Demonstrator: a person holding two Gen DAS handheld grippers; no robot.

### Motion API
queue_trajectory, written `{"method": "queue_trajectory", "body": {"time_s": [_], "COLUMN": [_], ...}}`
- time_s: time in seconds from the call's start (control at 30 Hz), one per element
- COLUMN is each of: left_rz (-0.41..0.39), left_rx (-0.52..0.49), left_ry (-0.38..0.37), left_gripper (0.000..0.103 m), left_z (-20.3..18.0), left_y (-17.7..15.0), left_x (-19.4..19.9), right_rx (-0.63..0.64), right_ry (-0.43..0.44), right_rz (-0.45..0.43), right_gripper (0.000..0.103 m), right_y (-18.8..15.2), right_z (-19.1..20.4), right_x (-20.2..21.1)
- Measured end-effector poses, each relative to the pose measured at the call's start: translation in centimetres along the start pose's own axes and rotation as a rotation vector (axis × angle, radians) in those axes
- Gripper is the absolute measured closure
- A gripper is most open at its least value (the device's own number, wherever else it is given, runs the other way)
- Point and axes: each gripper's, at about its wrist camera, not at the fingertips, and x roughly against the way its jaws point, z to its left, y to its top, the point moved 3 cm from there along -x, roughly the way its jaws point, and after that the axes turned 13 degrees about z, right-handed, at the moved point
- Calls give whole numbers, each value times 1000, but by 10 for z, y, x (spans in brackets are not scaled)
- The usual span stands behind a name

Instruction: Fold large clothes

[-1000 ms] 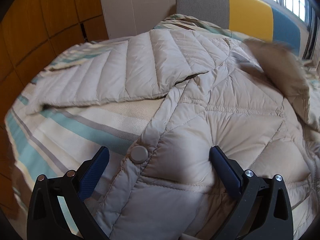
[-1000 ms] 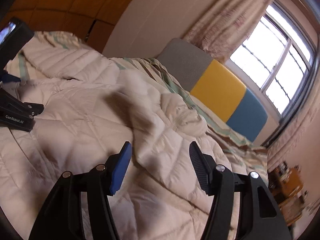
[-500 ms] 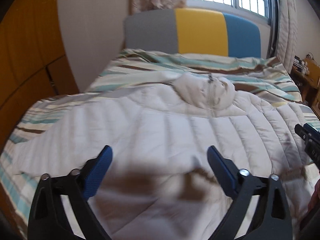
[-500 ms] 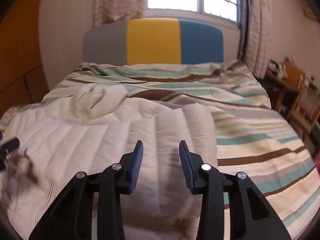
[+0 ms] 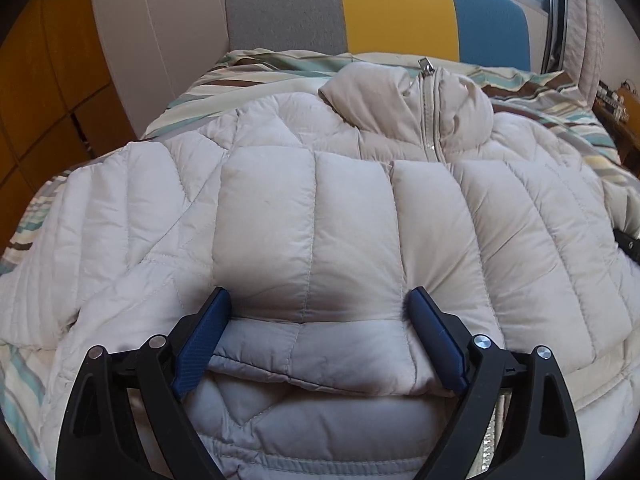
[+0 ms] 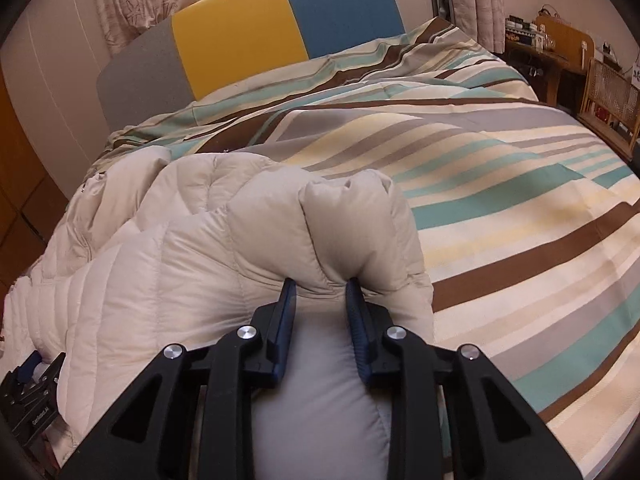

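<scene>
So the big beige puffer jacket [image 5: 360, 208] was lying spread out on the bed, on top of the striped duvet [image 6: 500, 184], collar and zipper [image 5: 429, 112] pointing toward the grey, yellow and blue headboard [image 5: 392, 12]. The left gripper [image 5: 318, 312] had its jaws wide apart, straddling a folded-over quilted panel near the jacket's middle; the blue pads sat at either side of the puffy fabric but I couldn't really tell if they were squeezing it. The right gripper [image 6: 320, 300] was at the jacket's outer edge, right beside the bare duvet, its jaws closing on a pinched-up fold of the padding that bulged up between them.
</scene>
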Motion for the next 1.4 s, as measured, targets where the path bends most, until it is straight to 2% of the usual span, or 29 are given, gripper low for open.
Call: {"method": "queue_trajectory", "body": {"time_s": [0.13, 0.23, 0.33, 0.4, 0.43, 0.47, 0.63, 0.7, 0.77, 0.9, 1.0, 1.1, 1.17, 1.4], "left_rz": [6, 4, 4, 3, 3, 3, 5, -47, -126, -165, -109, 23, 27, 28], "left_rx": [9, 6, 5, 4, 3, 2, -5, -8, 50, 111, 105, 65, 60, 75], "left_ry": [-14, -4, -1, 3, 6, 10, 14, -25, -24, -35, 16, 81, 66, 39], "left_gripper": [12, 12, 12, 12, 12, 11, 8, 8, 8, 8, 8, 7, 5, 3], "left_z": [4, 3, 3, 3, 2, 2, 2, 2, 7, 2, -10, -16, -17, -11], "left_y": [-1, 0, 1, 0, 1, 1, 2, 3, 3, 19, 32, 31, 26, 23], "left_x": [-2, -3, -3, -2, -2, -2, 12, 30, 52, 64, 46, 0, -11, -9], "right_rx": [11, 20, 85, 112, 132, 143, 205, 201, 199, 198, 195, 199, 201, 205], "right_ry": [-7, 32, 20, -15, -65, -76, -173, -165, -160, -159, -154, -161, -161, -170], "right_rz": [-9, -62, -88, -60, -27, -9, -11, -14, -17, -19, -20, -21, -22, -23], "right_gripper": [77, 69, 68, 72, 72, 72, 71, 71, 71, 71, 71, 71, 71, 71], "right_y": [-1, -7, -22, -29, -34, -39, -45, -47, -50, -49, -47, -45, -45, -46], "right_z": [2, 4, 14, 18, 19, 20, 35, 34, 33, 33, 33, 32, 31, 31], "right_x": [8, 38, 60, 55, 43, 33, 23, 22, 22, 22, 22, 21, 22, 22]}}
